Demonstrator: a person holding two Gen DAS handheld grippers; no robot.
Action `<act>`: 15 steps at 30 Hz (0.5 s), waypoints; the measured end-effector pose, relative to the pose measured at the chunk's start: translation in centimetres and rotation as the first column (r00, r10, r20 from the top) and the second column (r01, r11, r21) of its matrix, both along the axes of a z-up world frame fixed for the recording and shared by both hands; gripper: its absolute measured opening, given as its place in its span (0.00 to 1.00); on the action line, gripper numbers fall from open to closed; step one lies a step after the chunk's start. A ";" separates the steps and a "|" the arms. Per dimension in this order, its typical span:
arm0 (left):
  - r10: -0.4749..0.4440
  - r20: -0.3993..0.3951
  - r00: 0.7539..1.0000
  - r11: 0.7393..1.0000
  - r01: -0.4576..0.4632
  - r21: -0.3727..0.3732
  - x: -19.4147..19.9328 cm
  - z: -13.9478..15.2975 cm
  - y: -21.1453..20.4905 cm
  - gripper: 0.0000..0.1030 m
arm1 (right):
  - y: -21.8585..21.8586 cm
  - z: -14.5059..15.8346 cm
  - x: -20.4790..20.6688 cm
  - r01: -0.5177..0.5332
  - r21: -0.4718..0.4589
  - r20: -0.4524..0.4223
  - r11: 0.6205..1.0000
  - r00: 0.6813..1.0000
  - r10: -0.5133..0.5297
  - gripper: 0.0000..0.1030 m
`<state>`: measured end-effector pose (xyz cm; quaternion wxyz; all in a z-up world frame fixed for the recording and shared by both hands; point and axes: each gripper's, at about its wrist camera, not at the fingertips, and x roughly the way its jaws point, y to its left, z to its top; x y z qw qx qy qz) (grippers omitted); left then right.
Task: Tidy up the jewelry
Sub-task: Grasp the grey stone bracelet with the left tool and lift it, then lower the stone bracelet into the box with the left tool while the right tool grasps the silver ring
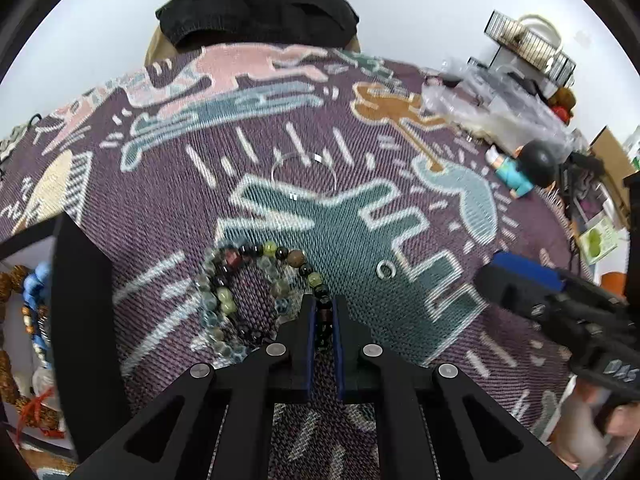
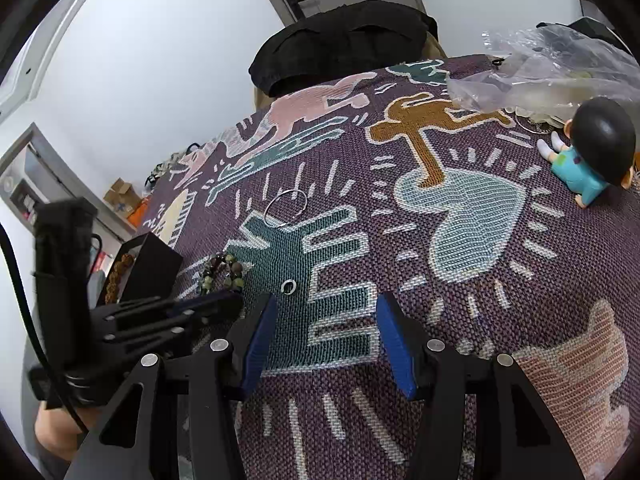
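We count two beaded bracelets [image 1: 256, 280], mixed dark, green, clear beads; left gripper [image 1: 323, 312] clamps one; right gripper [image 2: 326, 328] apart.

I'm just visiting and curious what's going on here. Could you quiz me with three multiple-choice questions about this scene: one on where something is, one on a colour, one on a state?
1. Where is the small ring?
A on the cloth
B in the box
C on the doll

2. What colour is the doll's outfit?
A red
B teal
C yellow

3. How are the left gripper's fingers?
A wide open
B closed on the bracelet
C closed on nothing

Answers: 1 A, it lies on the cloth. 2 B, teal shows below its black hair. 3 B, beads sit between the fingers.
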<state>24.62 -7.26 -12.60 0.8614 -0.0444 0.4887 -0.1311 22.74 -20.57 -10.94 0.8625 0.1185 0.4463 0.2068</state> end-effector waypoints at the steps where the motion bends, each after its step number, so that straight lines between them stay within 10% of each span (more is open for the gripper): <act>1: 0.007 0.015 1.000 1.000 -0.006 -0.009 -0.1 0.8 0.3 0.07 | 0.1 0.0 0.1 -0.003 -0.003 -0.001 1.000 1.000 0.003 0.52; 15: 0.099 0.189 0.977 0.994 -0.087 -0.067 -1.5 10.0 5.5 0.07 | 2.6 0.2 1.0 -0.059 -0.064 0.001 0.996 0.998 0.060 0.50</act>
